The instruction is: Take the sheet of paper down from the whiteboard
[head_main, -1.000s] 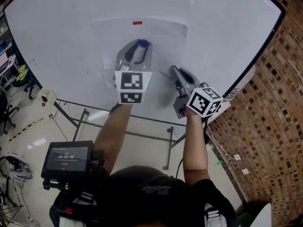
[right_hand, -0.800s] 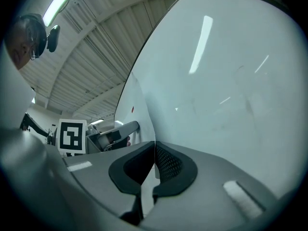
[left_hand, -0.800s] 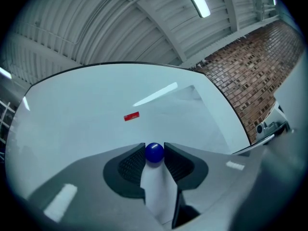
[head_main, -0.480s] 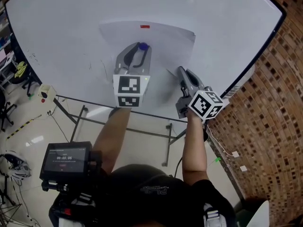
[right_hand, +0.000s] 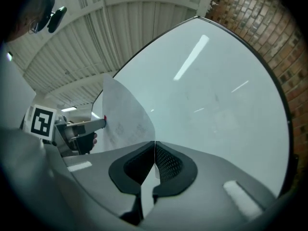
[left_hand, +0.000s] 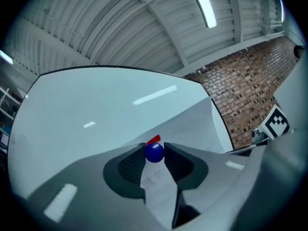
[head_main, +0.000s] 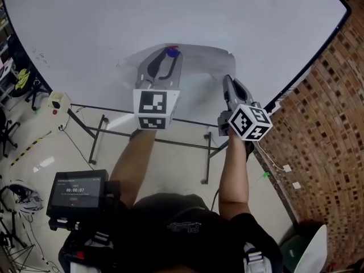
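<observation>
- Now, the sheet of paper hangs low in front of the whiteboard, bowed and curling off its face rather than lying flat on it.
- A small red tab sits at the sheet's top edge; whether it sticks to the whiteboard, I can't tell.
- Left gripper is clenched on a blue ball, and a strip of the sheet runs between its jaws just below the ball.
- Right gripper is pinched tight on the sheet's right edge, towards the whiteboard's right side.
- My read: the peel-off looks nearly done. To finish cleanly, draw both grippers away from the whiteboard together, with the sheet lightly taut between them and no twisting.
- Watch that top edge: if the tab catches on the whiteboard, a sharp jerk could tear the paper, so ease it off.
</observation>
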### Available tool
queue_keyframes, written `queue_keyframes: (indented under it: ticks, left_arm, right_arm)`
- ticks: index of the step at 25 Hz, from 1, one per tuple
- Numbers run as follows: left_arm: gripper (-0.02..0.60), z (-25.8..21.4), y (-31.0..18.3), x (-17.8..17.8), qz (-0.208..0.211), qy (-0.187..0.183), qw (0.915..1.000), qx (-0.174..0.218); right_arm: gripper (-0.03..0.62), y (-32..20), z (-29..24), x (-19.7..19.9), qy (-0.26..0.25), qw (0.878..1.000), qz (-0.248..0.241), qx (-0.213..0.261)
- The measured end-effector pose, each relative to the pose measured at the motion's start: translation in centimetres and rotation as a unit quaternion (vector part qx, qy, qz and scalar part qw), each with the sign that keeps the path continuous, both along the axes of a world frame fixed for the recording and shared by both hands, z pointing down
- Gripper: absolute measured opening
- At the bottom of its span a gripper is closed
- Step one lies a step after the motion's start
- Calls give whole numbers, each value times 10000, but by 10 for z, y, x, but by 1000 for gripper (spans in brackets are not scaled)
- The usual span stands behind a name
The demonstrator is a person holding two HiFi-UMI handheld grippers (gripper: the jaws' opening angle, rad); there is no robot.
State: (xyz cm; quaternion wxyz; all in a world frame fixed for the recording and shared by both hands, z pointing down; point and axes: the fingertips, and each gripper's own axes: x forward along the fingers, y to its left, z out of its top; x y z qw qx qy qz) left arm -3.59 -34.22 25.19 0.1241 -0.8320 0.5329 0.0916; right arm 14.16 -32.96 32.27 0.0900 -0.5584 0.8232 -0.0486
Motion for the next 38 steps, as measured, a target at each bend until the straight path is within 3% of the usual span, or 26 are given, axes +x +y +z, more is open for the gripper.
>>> queue_keyframes:
  ticks: [7,21,38]
  left_arm:
    - [123,-3,10,-10,25,256,9997,1]
    - [123,38,67,18,-6,236,9985,-488]
    - [123,54,71,36,0,11,9981,-620]
  right_arm:
    - [12,1,26,23,401,9970,623,-222]
    - [14,73,29,29,877,9936,700,-142]
    - [12,82,14,24,1018,9917,785,76]
